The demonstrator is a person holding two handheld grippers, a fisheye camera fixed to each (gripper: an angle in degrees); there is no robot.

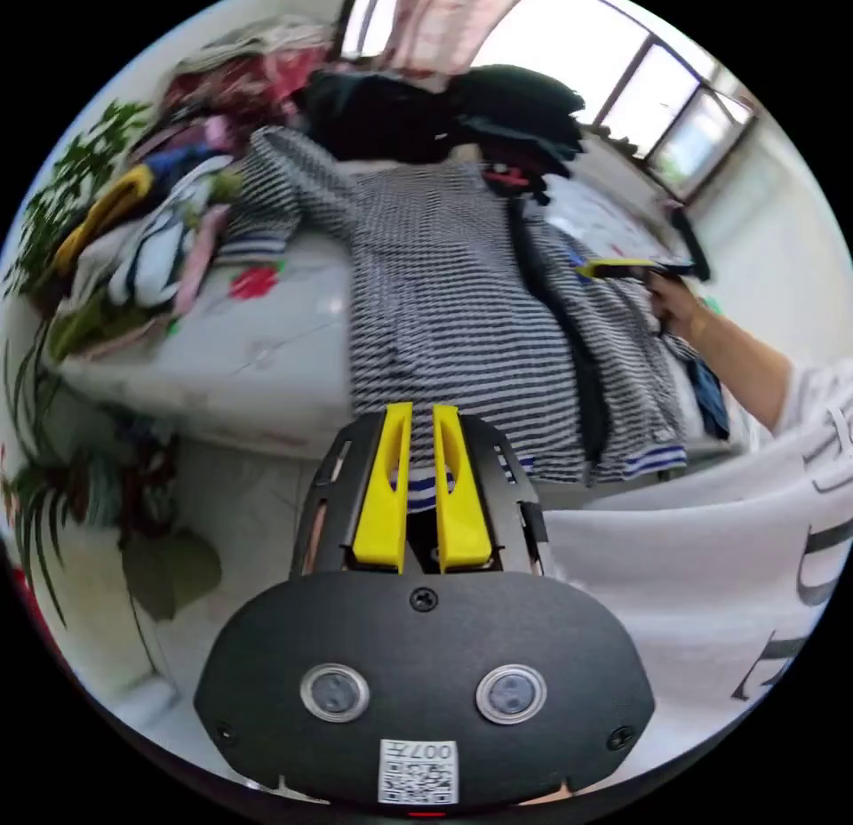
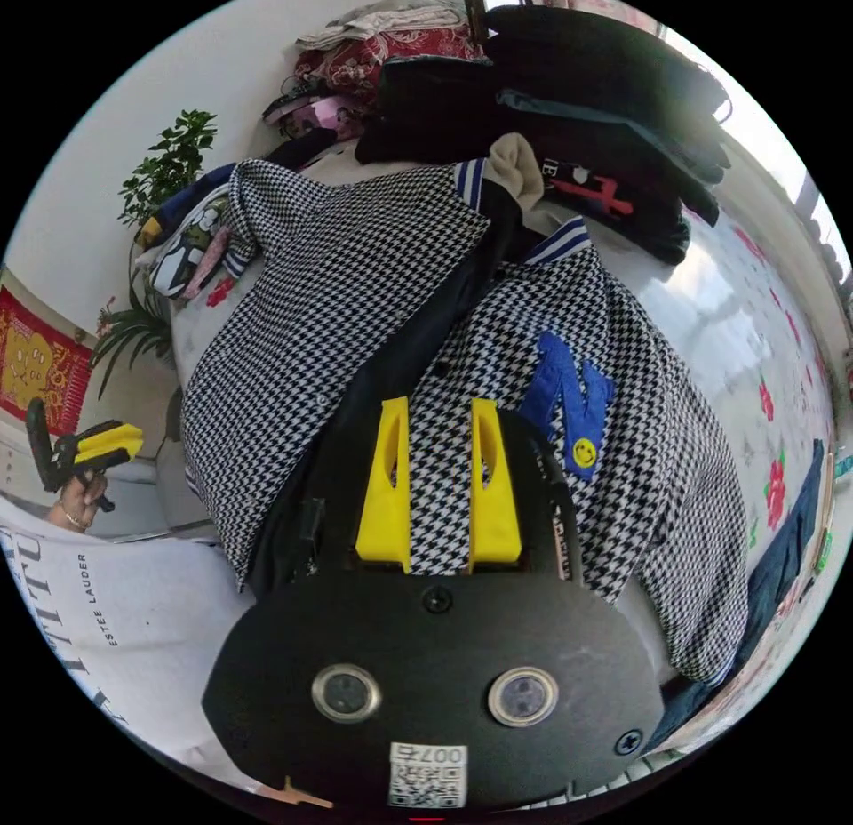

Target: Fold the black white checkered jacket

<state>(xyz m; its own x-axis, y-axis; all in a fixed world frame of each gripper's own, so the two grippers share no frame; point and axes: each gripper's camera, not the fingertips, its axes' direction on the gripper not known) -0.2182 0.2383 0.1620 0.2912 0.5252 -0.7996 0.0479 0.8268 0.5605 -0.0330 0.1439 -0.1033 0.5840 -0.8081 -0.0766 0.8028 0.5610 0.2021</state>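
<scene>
A: Left gripper view: our left gripper (image 1: pixel 422 416) hangs off the table edge (image 1: pixel 267 363), yellow jaws nearly together on nothing. The checkered jacket (image 1: pixel 444 318) lies spread on the table, hem toward us.

B: Right gripper view: our right gripper (image 2: pixel 440 412) hovers above the jacket's front, jaws apart, gripping nothing. We judge the cloth soft, light and floppy, so we would pinch the striped hem band or a cuff.
</scene>
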